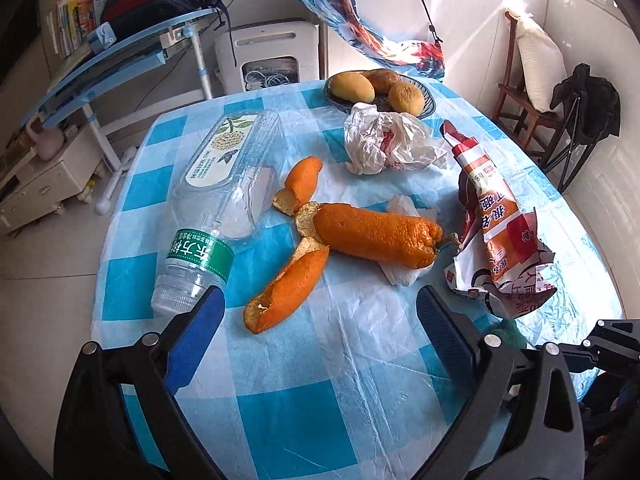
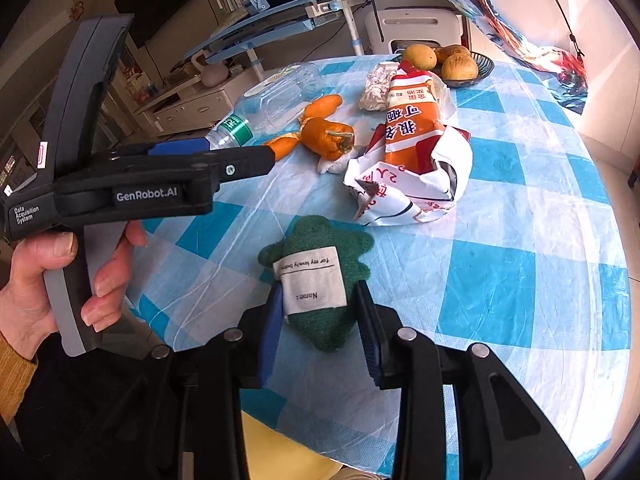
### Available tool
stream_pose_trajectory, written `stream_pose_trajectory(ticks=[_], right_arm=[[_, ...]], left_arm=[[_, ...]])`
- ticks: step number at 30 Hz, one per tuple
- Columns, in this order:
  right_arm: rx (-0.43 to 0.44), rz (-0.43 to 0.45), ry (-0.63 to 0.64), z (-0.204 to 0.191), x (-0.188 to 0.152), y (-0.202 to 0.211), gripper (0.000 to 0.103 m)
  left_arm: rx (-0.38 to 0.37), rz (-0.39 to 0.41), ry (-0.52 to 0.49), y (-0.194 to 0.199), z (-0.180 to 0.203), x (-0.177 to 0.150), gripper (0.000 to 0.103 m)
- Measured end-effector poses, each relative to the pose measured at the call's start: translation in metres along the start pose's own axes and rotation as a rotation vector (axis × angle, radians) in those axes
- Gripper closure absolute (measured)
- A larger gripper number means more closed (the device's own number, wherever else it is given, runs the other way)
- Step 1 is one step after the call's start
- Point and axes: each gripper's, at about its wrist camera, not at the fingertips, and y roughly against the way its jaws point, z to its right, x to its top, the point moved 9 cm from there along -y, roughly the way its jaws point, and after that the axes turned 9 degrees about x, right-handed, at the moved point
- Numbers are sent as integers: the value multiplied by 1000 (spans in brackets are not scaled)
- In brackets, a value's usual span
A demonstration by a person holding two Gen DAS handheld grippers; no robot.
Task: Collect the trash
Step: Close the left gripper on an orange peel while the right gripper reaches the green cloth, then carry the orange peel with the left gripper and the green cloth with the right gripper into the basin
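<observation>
Trash lies on a blue-and-white checked tablecloth [image 1: 280, 400]: orange peel [image 1: 344, 236], an empty clear bottle [image 1: 224, 188] on its side, a torn red-and-orange snack wrapper [image 1: 496, 232] and a crumpled white plastic bag [image 1: 388, 140]. My left gripper [image 1: 320, 294] is wide open just short of the peel, holding nothing. From the right wrist view it [image 2: 240, 152] reaches in from the left toward the peel [image 2: 324, 136]. My right gripper [image 2: 318, 292] is shut on a green knitted cloth [image 2: 320, 248] with a white label, near the table's front edge.
A white tissue [image 1: 408, 272] lies under the peel. A dark bowl [image 1: 430, 100] of buns stands at the far edge. Beyond the table are a blue desk [image 1: 120, 52], a white appliance [image 1: 272, 52] and a wooden chair [image 1: 520, 96].
</observation>
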Motion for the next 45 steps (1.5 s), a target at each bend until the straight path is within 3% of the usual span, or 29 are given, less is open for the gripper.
stream_pose_trajectory(ticks=[7,10,12,20,25,33,37,40,42,45], right_arm=[[16,1,-3,2,1,1,66],[24,1,-6,4,3,0,66],[27,-1,-5,5,4,-1,66],[51,-7,13,-1,7,-2,66],[140,-8,38,-25,2,6,66],[263,-137,172,-88,-46,19,66],[291,-219,218,-108,-84,20,66],[257,-299,274,-115,-113,17,56],[222,-277,284,-114,-116,23,40],[197,-182,208,-99,-102,41,34]], left_arm=[[-21,-53,7,-28,-7,1,38],[-9,-51,3,-29,-11,3,62],[-12,-58,3,-28,-12,3,86],[-54,-78,47,2,-14,-19,89],[-86,-67,87,43,-18,-43,89],[-102,-91,104,101,-13,-115,89],[-143,-146,105,117,0,-156,89],[-183,-221,86,119,14,-186,89],[-216,-288,71,117,24,-205,88],[-178,-305,46,116,23,-212,79]])
